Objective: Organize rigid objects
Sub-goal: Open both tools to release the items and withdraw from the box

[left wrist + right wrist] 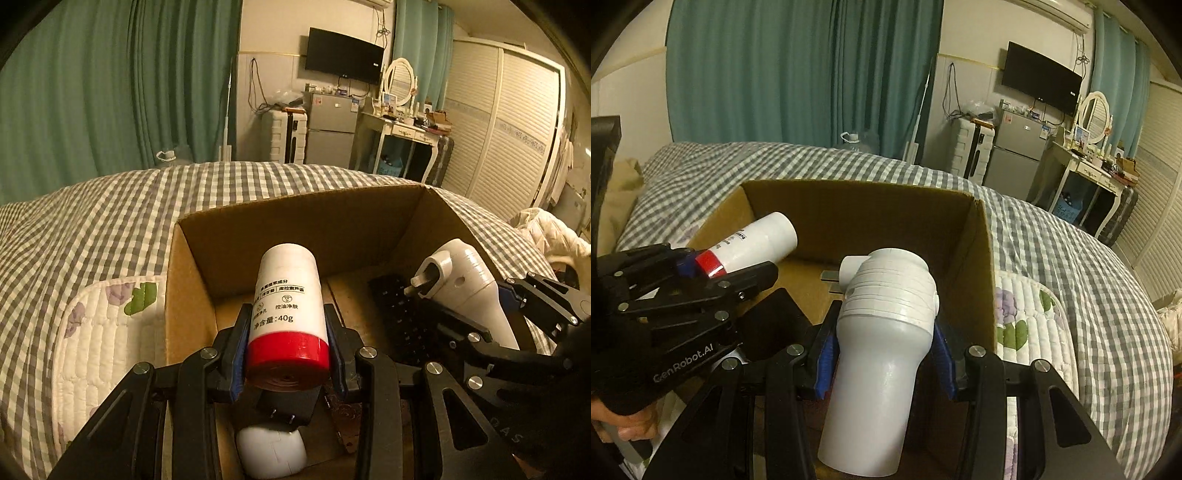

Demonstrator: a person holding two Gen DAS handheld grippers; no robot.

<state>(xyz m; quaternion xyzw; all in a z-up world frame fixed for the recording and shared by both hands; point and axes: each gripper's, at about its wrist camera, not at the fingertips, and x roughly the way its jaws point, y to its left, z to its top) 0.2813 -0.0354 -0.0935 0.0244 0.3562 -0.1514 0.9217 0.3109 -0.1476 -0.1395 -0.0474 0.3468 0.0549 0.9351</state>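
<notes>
My left gripper (288, 328) is shut on a white tube with a red cap (286, 310) and holds it above the open cardboard box (295, 221). The tube also shows in the right wrist view (753, 245), held by the left gripper (701, 273). My right gripper (884, 332) is shut on a white plug-like device (882, 332) with metal prongs, over the box (979, 266). That device shows in the left wrist view (465, 284) at the right, held by the right gripper (517, 299).
The box sits on a grey checked bed cover (92, 229) beside a floral quilted pad (103, 332). Inside the box lie a black keyboard (406, 317), a black plug adapter (284, 406) and a white rounded object (271, 454). A fridge, dresser and wardrobe stand beyond the bed.
</notes>
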